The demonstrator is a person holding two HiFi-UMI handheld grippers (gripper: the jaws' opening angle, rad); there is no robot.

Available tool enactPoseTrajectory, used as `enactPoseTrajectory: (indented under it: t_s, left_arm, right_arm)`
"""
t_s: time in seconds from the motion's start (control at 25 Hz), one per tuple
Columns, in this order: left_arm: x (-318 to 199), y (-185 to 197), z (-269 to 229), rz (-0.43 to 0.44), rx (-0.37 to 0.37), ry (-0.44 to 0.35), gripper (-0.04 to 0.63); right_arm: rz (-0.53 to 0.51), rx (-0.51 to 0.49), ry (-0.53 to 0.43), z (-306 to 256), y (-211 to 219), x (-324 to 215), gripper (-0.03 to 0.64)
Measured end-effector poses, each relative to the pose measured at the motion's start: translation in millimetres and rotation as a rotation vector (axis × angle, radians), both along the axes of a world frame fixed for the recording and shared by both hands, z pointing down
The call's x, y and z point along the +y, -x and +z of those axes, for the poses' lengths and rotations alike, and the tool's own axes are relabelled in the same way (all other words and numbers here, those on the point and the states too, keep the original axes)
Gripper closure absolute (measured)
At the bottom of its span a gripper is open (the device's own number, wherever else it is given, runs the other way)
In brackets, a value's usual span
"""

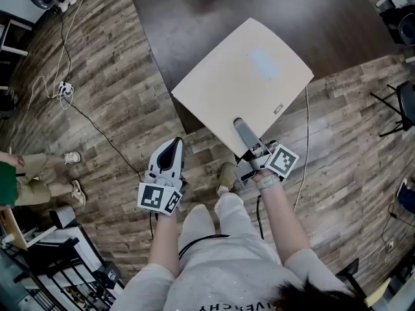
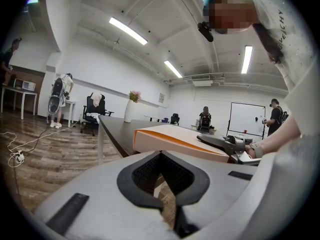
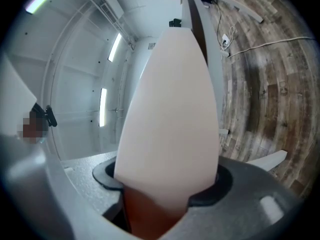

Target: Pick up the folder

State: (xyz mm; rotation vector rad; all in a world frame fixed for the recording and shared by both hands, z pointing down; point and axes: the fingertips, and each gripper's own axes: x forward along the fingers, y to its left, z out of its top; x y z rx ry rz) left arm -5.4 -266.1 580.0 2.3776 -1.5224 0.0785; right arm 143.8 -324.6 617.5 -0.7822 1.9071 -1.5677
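A: Gripping where?
B: Right tongs [image 1: 241, 127] clamp the folder [image 1: 243, 86] at its near edge, overhanging the table [image 1: 188, 18] corner; left tongs [image 1: 173, 142] hang closed, empty.
A: Handling?
B: Likely light, stiff, smooth; a deep edge bite should stop sagging or slipping.

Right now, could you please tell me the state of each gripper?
Left gripper: closed, holding nothing.
Right gripper: closed on the edge of the beige folder.

Both forearms stretch forward. The right tongs [image 1: 240, 126] grip the folder [image 1: 246, 76] at its near edge — the left tongs [image 1: 173, 145] hang free beside, jaws together, nothing between.
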Motion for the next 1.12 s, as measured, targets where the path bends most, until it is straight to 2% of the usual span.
enactPoseTrajectory:
  t_s: [0.16,0.64,1.12]
  left_arm:
    - [1.1,4.9,-2.5,-0.007,0.004,0.001,0.597]
    - [4.3,9.5,-18.1,-0.019,-0.002,-0.027,0.597]
    - [-1.0,30.0,-44.0,-0.016,0.01,-0.051,0.597]
  right_arm:
    - [-0.005,-0.01,0.015,0.9,1.2,2.7,0.311]
    - [-0.027,0.044,0.001,-7.3,-12.1,4.1,0.324]
    - [-0.016,0.183,-0.121,-53.5,-11.8,-2.1,0.33]
